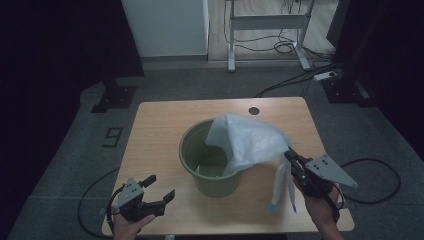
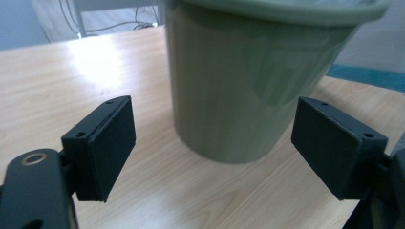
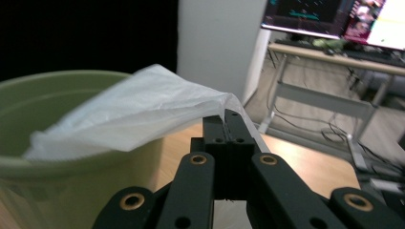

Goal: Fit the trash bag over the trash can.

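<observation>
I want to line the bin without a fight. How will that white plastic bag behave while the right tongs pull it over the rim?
The white plastic bag probably stays floppy: it sags from the right tongs into the green bin. It looks thin and light, so it may billow or slide off the rim. The pinched edge seems secure, though it could tear if tugged.

A light wooden desk [image 1: 160, 130] with rounded corners fills the middle of the frame, standing on grey carpet. A green bucket [image 1: 200, 150] stands directly on it, a little right of centre. Near the desk's far edge, upper right of the bucket, sits a small dark round cable port [image 1: 254, 110].
</observation>
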### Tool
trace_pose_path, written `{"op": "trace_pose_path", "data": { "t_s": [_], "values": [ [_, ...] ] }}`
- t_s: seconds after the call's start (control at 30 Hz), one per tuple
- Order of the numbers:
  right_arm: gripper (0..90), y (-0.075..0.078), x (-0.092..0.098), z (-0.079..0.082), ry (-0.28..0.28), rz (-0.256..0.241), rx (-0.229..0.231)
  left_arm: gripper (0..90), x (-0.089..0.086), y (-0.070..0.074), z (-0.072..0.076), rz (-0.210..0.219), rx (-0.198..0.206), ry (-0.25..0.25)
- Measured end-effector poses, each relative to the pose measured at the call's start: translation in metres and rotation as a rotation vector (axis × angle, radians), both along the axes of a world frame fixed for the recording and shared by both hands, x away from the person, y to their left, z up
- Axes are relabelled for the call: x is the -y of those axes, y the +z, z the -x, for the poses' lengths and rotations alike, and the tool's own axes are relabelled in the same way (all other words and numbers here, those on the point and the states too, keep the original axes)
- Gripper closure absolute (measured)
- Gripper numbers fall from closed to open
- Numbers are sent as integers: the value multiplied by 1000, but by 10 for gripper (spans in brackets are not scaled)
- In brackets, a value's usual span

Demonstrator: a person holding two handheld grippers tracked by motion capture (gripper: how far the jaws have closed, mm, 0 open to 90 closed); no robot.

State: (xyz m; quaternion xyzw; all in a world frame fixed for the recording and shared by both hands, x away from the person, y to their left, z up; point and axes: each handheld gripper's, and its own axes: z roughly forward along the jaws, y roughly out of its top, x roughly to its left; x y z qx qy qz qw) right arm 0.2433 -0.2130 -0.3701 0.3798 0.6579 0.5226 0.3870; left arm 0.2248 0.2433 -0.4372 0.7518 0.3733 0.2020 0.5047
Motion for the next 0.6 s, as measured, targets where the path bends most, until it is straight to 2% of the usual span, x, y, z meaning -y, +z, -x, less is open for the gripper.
{"op": "trace_pose_path", "data": {
  "t_s": [0.13, 0.3, 0.6],
  "values": [
    [890, 13, -15, -3, 44, 21, 21, 152, 10, 12, 0, -5, 21, -21],
    [890, 21, -32, -9, 97, 31, 18, 152, 24, 22, -4, 0, 34, -46],
    [889, 21, -61, -12, 190, 57, 7, 154, 46, 36, -8, -17, 59, -74]
  ]
}}
